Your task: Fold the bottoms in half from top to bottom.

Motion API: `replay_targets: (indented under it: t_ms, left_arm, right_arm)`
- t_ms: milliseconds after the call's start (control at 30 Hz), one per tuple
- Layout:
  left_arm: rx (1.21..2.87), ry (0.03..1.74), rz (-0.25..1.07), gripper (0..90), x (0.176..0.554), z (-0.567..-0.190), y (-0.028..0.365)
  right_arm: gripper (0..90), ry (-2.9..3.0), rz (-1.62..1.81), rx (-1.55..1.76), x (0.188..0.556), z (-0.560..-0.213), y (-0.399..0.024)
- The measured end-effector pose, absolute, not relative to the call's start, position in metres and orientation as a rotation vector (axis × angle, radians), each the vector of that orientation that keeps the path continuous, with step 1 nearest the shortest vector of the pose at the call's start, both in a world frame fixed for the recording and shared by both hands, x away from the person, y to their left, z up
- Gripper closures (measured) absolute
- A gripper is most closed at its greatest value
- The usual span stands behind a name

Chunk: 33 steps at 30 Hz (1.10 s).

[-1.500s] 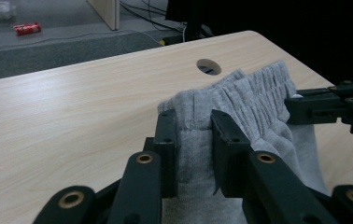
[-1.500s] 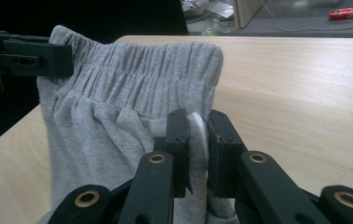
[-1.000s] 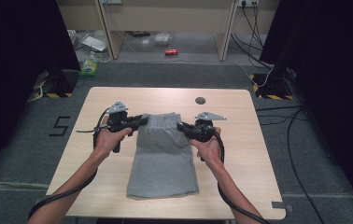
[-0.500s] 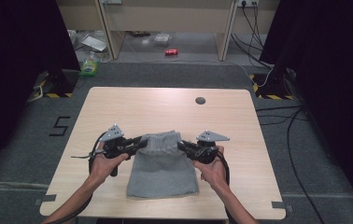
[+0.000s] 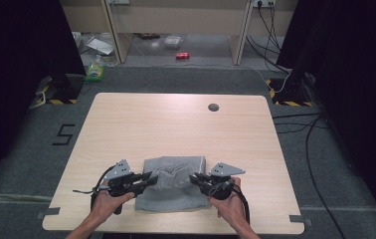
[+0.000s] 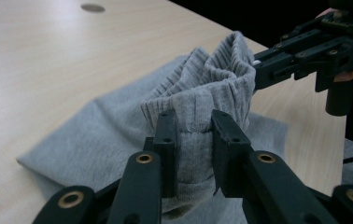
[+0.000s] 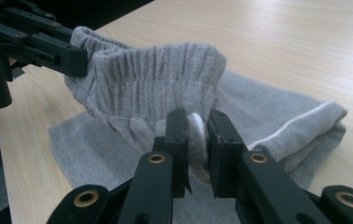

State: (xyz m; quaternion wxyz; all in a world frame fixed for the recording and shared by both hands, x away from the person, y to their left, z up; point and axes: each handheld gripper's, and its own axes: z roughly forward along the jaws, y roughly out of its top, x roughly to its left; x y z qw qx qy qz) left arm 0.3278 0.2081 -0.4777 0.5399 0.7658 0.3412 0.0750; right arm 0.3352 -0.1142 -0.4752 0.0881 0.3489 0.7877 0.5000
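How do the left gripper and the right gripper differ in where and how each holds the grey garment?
The left gripper pinches the ribbed waistband at the left side of the grey garment; the right gripper pinches it at the right side. In its own view the left gripper's jaws clamp a flat fold of ribbing, while the right gripper's jaws squeeze a rolled, whitish edge. Both are shut on the waistband, lifting it off the table between them.

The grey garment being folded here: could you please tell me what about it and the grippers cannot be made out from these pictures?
- Grey garment: its type is unclear; the fold hides its lower layers in the high view.
- Left gripper: pads buried in the ribbed band in the left gripper view.
- Right gripper: the frame edge cuts off its body in the right gripper view.
- Table: its dark round spot is too small to identify.
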Motion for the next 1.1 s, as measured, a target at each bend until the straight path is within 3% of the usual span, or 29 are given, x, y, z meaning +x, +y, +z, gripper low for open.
replay_targets:
  t_ms: [233,500,800,1100]
  left_arm:
    - [1.804,0.847,0.105,67.9,0.326,-0.488,0.213]
    - [1.765,0.82,-0.018,53.7,0.324,-0.487,0.208]
    - [1.703,0.835,0.003,47.0,0.333,-0.476,0.212]
    - [1.84,0.874,0.052,41.2,0.329,-0.494,0.206]
  right_arm:
    - [73.1,2.382,1.487,1.04,0.33,-0.476,-0.114]
    - [67.1,2.328,1.577,1.033,0.332,-0.455,-0.118]
    - [66.1,2.366,1.556,1.059,0.349,-0.461,-0.107]
    - [64.4,2.476,1.475,1.037,0.347,-0.474,-0.093]
